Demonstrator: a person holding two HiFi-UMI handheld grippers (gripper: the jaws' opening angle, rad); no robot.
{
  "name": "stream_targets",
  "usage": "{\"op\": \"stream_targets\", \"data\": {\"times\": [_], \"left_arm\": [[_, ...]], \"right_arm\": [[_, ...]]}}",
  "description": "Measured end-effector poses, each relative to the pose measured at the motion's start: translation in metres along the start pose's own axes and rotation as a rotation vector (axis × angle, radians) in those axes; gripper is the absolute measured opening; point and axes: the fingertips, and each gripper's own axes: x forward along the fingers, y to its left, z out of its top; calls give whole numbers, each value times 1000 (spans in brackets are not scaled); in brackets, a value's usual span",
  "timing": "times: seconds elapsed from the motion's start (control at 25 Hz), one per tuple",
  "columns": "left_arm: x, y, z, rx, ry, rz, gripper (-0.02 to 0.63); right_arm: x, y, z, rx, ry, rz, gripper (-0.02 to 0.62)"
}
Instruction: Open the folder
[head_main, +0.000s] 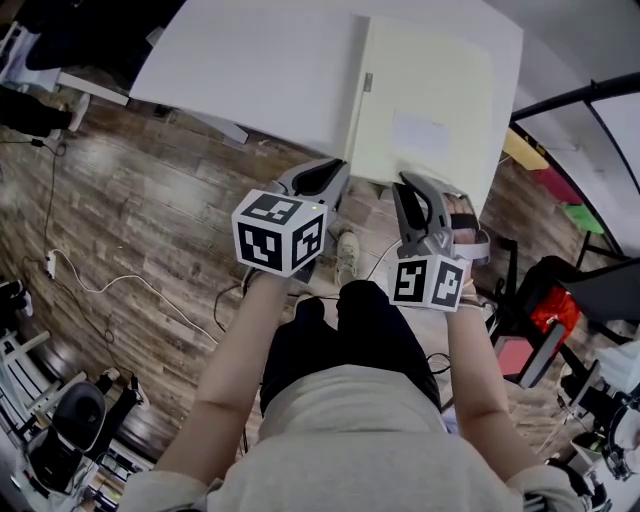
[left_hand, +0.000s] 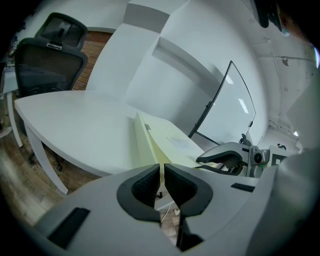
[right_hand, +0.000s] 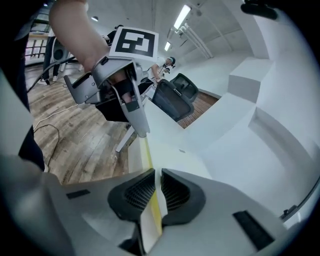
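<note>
The pale yellow folder's (head_main: 425, 110) near edge vanishes between the right gripper's (right_hand: 156, 172) clamped jaws, while the left gripper's (left_hand: 161, 167) jaws sit nearly together at its near left corner, grip unclear, on the white table's (head_main: 260, 60) near right corner, with wood floor (head_main: 140, 200) and office chairs (left_hand: 50, 55) beyond.

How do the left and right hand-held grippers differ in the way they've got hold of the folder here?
Place: the left hand-held gripper is at the left near corner of the folder; the right hand-held gripper is farther right along its near edge.
Depth: the left seems to pinch the corner only at its tips; the right has the folder's yellow edge running deep between its pads.
Shared: both have jaws nearly together on the closed folder at the near edge of the table.
</note>
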Motion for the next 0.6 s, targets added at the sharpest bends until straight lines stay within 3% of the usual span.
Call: {"op": "stream_targets", "data": {"times": [0.28, 0.44, 0.6], "left_arm": [[-1, -3, 5, 118, 12, 69, 41], [-1, -16, 8, 152, 5, 27, 40], [7, -19, 3, 176, 26, 35, 37]], "right_arm": [[-1, -6, 5, 132, -16, 23, 43], [-2, -8, 7, 186, -37, 26, 43], [-2, -8, 9, 217, -48, 35, 43]]}}
